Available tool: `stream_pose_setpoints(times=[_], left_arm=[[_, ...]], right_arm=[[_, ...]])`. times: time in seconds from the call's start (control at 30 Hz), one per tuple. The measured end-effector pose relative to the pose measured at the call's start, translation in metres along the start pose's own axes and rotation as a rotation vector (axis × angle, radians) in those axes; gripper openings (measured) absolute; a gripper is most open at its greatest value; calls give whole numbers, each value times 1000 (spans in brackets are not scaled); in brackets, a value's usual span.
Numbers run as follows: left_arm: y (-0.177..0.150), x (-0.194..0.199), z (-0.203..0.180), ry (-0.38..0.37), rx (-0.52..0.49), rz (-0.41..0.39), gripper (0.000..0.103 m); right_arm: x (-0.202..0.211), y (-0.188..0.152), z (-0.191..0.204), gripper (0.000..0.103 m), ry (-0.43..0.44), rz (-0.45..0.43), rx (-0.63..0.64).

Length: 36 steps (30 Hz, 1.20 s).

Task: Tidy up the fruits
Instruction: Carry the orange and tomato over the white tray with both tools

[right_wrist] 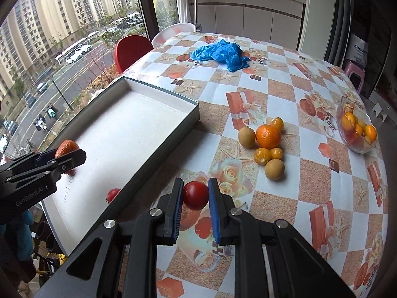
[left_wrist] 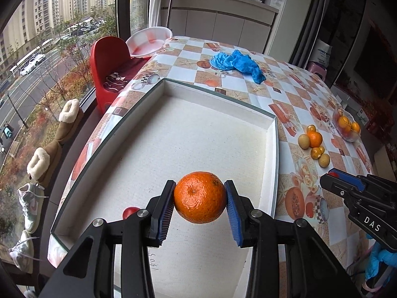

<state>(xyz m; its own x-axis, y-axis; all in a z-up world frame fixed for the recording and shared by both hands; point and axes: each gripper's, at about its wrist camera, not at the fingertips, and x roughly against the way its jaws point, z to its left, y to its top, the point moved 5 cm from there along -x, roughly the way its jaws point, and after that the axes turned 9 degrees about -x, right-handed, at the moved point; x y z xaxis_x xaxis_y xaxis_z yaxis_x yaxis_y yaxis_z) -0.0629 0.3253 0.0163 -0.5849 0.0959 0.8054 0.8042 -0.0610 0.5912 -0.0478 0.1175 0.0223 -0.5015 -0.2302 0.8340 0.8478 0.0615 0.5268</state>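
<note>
My left gripper (left_wrist: pixel 200 196) is shut on a large orange (left_wrist: pixel 200 197) and holds it above the near part of the white box tray (left_wrist: pixel 271 154). A small red fruit (left_wrist: pixel 129 211) lies in the tray by its left finger. My right gripper (right_wrist: pixel 196 195) is shut on a small red fruit (right_wrist: pixel 195 195) above the tablecloth, just right of the tray (right_wrist: pixel 173 139). Another red fruit (right_wrist: pixel 113 194) lies in the tray's near corner. A loose cluster of an orange (right_wrist: pixel 268 136), small citrus and brownish fruits (right_wrist: pixel 274 169) lies on the table.
A glass bowl (right_wrist: pixel 357 126) of fruit stands at the table's right edge. Crumpled blue gloves (right_wrist: pixel 220 54) lie at the far side. A red chair (left_wrist: pixel 109 64) and a white basin (left_wrist: pixel 148 41) stand by the window; shoes (left_wrist: pixel 32 206) sit on the sill.
</note>
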Motion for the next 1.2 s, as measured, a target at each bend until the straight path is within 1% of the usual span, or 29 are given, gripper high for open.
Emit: stream_pose_setpoints(times=[0.37,0.73,1.2], left_arm=[[1,-3,14,1,20,-4,41],[4,-6,22,8,22,-1,41],[6,-12,29,23,17,2,41]], right_arm=[[-2,11,38,22,43,1,47],[-15,15,79,22,87,29,108],[-27,18,95,22,96,49,132]])
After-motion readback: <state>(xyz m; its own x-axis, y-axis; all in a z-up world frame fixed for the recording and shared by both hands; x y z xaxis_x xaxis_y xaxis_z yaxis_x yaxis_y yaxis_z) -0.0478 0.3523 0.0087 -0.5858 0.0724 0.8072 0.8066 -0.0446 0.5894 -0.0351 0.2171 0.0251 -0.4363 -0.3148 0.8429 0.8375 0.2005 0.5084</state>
